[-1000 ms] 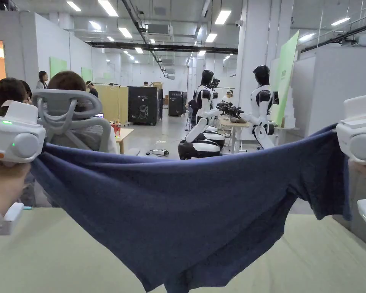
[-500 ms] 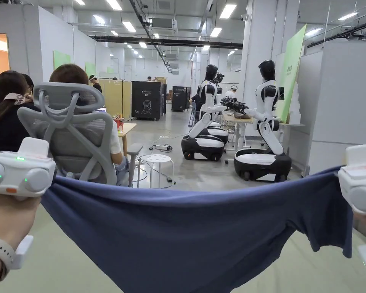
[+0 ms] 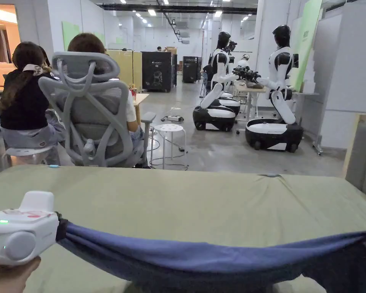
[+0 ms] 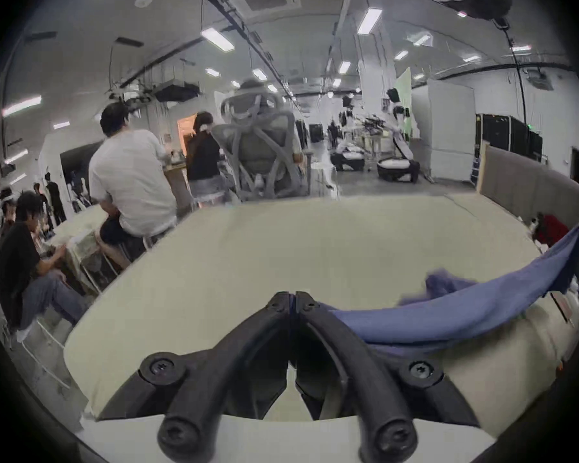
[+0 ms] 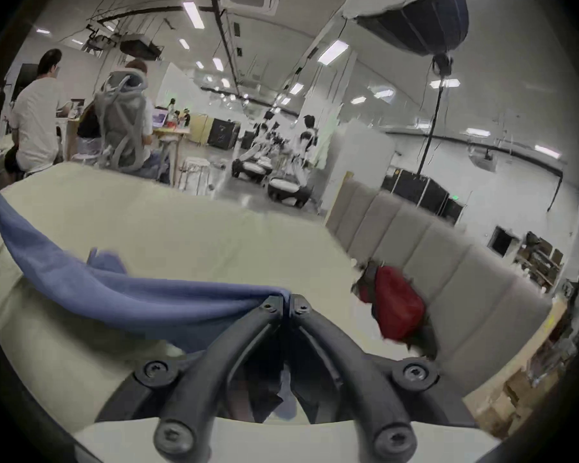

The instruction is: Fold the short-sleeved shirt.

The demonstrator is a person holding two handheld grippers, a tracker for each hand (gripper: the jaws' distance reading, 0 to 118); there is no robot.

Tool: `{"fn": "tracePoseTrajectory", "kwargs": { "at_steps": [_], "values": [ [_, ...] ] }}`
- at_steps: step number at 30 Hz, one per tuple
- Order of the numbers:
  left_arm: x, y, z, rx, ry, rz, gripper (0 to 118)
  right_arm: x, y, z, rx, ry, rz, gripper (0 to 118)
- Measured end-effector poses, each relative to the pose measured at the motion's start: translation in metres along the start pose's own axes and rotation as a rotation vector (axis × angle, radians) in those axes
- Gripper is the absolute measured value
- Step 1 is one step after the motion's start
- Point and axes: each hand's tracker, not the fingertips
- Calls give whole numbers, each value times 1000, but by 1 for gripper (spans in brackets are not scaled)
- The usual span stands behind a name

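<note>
1. The left gripper point(image 4: 292, 298) has its jaws pressed together on a pinch of the blue shirt point(image 4: 448, 313) — in its own view the cloth runs off toward 3 o'clock from the tips.
2. The right gripper point(image 5: 285, 300) is likewise clamped, jaws meeting on the shirt's other end, with the fabric trailing away toward 9 o'clock.
3. Between the two, the shirt point(image 3: 201, 259) hangs as a slack band, sagging in the middle, low over the pale green table point(image 3: 186, 198); from the head view it lies at 6 o'clock. Whether its lower part touches the table I cannot tell.
4. A hand point(image 3: 7, 276) grips the white body of the left gripper point(image 3: 58, 229) at 8 o'clock.
5. A red bundle point(image 5: 396, 306) lies at 3 o'clock in the right gripper view, against a grey padded panel point(image 5: 448, 263).
6. Beyond the table's far edge, at 11 o'clock, a person sits in a grey mesh chair point(image 3: 90, 110); at 1 o'clock stand two black-and-white humanoid robots point(image 3: 279, 87).
7. Writing — a mark on a distant black cabinet point(image 3: 157, 70) is too small to read.
</note>
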Motion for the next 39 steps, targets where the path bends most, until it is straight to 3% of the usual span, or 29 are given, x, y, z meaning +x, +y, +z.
{"fn": "tracePoseTrajectory", "kwargs": {
  "at_steps": [6,9,10,11,12,13,14,15,22,24,25,26,27,28,29,30,33,36,39],
  "values": [
    [-12,-136,12,-226,-9,79,0,-29,-133,11,-226,106,14,2],
    [-19,-164,14,-248,-1,121,1,-32,-157,13,-278,112,-48,2],
    [-21,-167,18,-244,0,134,4,-30,-159,12,-295,126,-80,3],
    [-21,-164,20,-246,1,133,18,-29,-159,11,-311,144,-101,6],
    [-21,-160,24,-243,8,126,54,-28,-152,17,-309,156,-101,25],
    [-18,-153,30,-209,29,94,83,-30,-142,25,-303,150,-94,55],
    [-13,-144,36,-174,33,73,102,-33,-133,30,-290,152,-93,82],
    [-5,-131,44,-127,28,58,108,-39,-118,38,-228,182,-98,105],
    [96,-58,54,66,-158,-15,105,-138,-17,81,-7,441,-138,109],
    [116,-53,52,85,-167,-31,100,-158,-5,88,15,466,-152,103],
    [123,-51,53,92,-168,-43,91,-167,-2,92,34,450,-140,90],
    [126,-50,54,95,-163,-53,78,-172,1,95,44,442,-131,63],
    [128,-52,54,97,-163,-56,50,-178,3,96,47,435,-125,13],
    [127,-51,54,93,-164,-52,22,-182,4,97,53,416,-114,0],
    [125,-50,53,82,-165,-48,0,-186,4,97,59,389,-104,0],
    [121,-48,51,70,-165,-51,0,-186,4,99,71,368,-106,0],
    [92,-43,47,38,-182,-22,0,-194,9,97,51,433,-82,0],
    [41,-45,25,-107,-131,-2,0,-204,9,97,57,443,-48,0],
    [-19,-61,1,-315,-112,108,0,-222,8,93,47,464,-42,0]
  ]
}}
